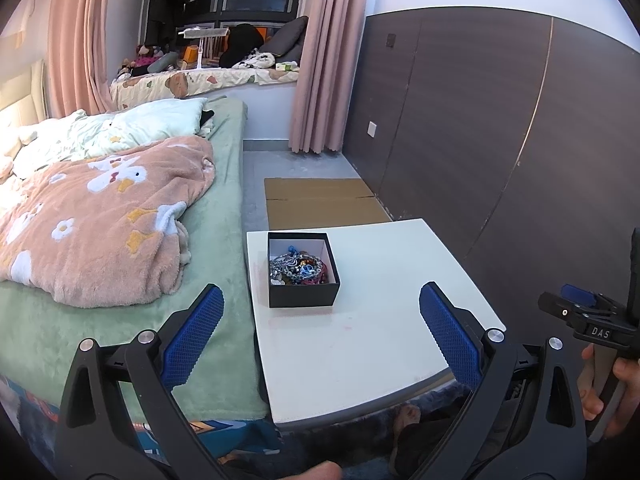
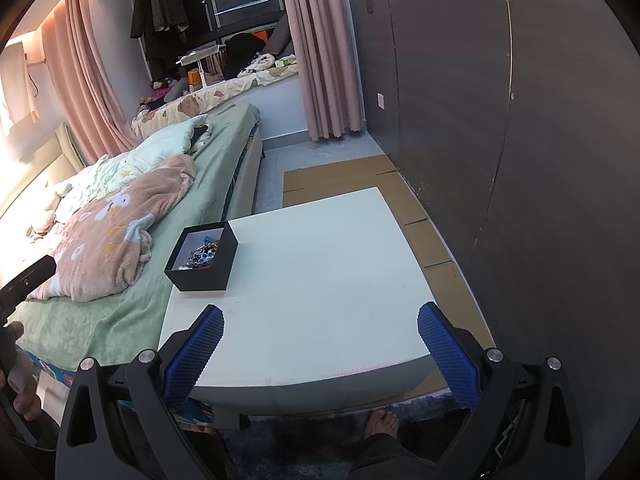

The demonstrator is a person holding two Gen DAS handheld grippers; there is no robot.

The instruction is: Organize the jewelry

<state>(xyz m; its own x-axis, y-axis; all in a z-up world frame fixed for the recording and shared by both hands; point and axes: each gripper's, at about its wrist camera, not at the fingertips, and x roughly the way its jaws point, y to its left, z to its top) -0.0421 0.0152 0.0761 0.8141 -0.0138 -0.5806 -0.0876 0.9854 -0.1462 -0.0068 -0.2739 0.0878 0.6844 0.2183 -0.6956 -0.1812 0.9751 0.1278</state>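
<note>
- Item: square black cardboard box (image 1: 303, 270), white inside, open top, w/ tangled heap of silver chains, beads, blue & pink pieces (image 1: 298, 268). Sits at far-left corner of white rectangular desk (image 1: 360, 344), just beside the green-sheeted bed (image 1: 224, 240).
- Left gripper (image 1: 322, 336): blue-padded fingers (image 1: 192, 336) spread wide, holding nothing; box lies ahead, roughly between finger lines but nearer the left one, well apart from the tips.
- Right gripper (image 2: 320, 354): fingers spread, empty; box ahead & to the left, outside the gap, well apart.
- Risk 1: pieces look interlocked; pulling one prob. drags others out, spilling onto desk or bed.
- Risk 2: box is light & near the desk edge; a nudge from a wide finger could tip it off toward the bed.
- Risk 3: thin chains may slip thru coarse pads.
</note>
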